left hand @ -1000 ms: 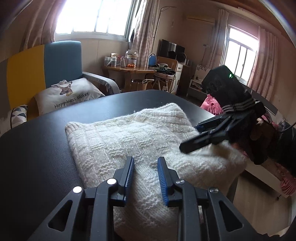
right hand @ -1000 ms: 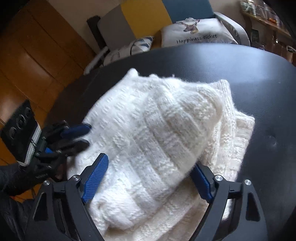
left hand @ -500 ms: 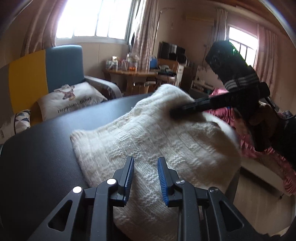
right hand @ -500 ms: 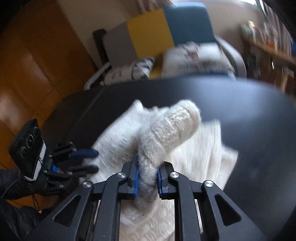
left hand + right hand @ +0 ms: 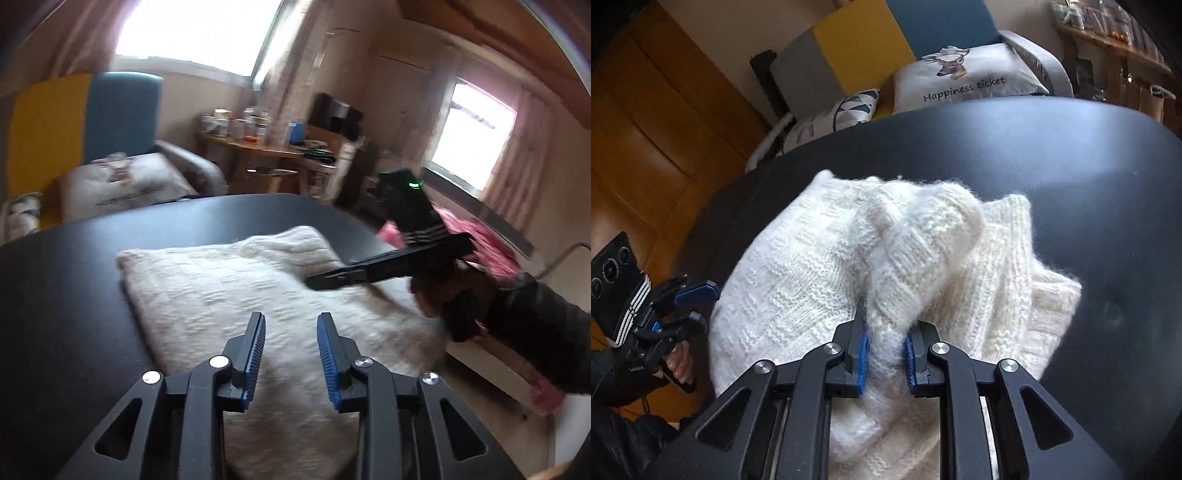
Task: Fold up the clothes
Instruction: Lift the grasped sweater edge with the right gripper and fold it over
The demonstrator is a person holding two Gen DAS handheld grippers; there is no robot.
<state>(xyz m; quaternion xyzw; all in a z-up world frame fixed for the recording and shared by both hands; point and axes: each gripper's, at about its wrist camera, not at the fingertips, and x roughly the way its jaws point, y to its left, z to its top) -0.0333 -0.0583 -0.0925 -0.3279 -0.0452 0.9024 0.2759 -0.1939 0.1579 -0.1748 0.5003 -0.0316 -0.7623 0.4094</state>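
- Far left in the right wrist view, the left gripper [image 5: 696,304] is held by a hand [image 5: 677,363] off the table's edge, just beside the sweater's left side. Its blue-padded jaws are opening, with nothing between them.
- In the middle, a white knitted sweater [image 5: 798,280] lies folded on a black table [image 5: 1071,177], bunched into a raised fold.
- The right gripper [image 5: 884,354] is clamped on that raised fold, its blue pads pressing the knit from both sides; the jaws are easing apart slightly.
- Behind the table, a cushion [image 5: 964,79] printed "Happiness ticket" rests on an armchair.
- In the left wrist view, the left gripper's jaws hover apart above the sweater's near edge.
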